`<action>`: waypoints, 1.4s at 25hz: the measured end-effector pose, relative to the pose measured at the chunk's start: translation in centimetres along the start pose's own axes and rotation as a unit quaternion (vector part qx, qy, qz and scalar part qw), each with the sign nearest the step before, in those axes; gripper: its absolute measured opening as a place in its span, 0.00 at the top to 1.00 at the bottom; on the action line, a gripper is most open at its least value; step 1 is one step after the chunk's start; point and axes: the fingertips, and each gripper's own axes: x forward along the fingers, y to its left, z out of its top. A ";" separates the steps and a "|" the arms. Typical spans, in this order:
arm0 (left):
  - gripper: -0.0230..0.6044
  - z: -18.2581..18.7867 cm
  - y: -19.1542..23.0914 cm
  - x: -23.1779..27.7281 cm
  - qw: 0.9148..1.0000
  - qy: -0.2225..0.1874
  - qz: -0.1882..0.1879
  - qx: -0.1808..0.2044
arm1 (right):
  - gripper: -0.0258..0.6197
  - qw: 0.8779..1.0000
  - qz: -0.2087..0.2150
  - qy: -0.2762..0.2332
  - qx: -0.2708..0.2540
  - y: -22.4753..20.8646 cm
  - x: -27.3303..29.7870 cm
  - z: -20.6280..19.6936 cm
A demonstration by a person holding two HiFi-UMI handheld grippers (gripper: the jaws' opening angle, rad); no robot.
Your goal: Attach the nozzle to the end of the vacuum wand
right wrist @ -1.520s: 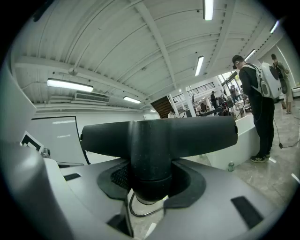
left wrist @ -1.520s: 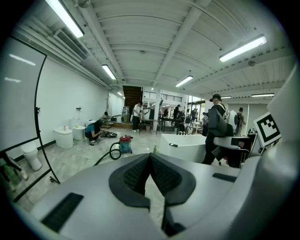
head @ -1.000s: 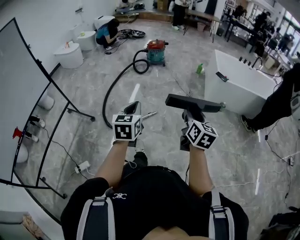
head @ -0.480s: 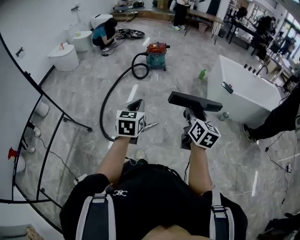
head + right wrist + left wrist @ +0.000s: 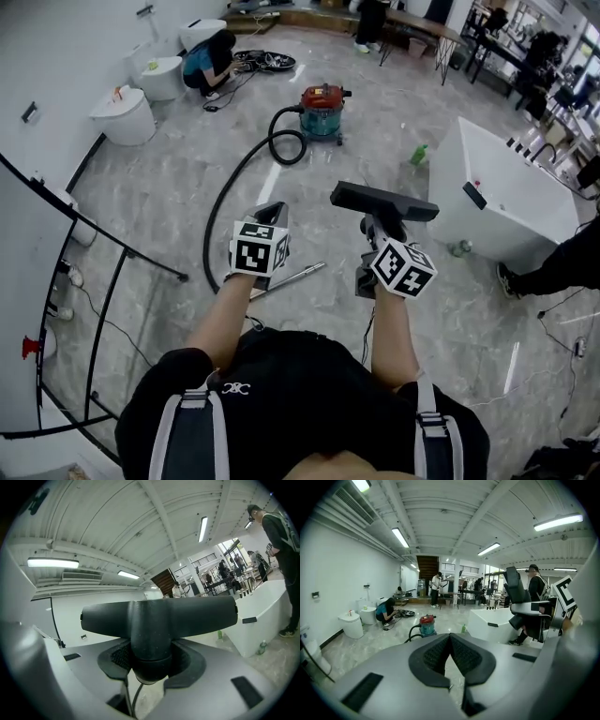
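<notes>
The black T-shaped plastic nozzle is showing a matt, finely speckled skin. The slim silver metal wand is gleaming on the grey marbled floor, whose polished tiles are reflecting light. The white bathtub is looking smooth and glossy.

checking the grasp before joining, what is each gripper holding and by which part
Right gripper: shut on the black floor nozzle, by its round neck. Left gripper: jaws together, nothing held.

Wand: near end hidden behind left gripper. Hose: last stretch lost behind the same gripper. Nozzle: neck base buried inside right gripper. Person beside tub: cut off at right edge.
</notes>
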 end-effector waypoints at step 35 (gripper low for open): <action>0.61 -74.7 3.8 49.2 0.868 0.463 -0.139 0.116 | 0.68 0.915 -0.004 0.353 0.197 -35.8 33.0 -58.3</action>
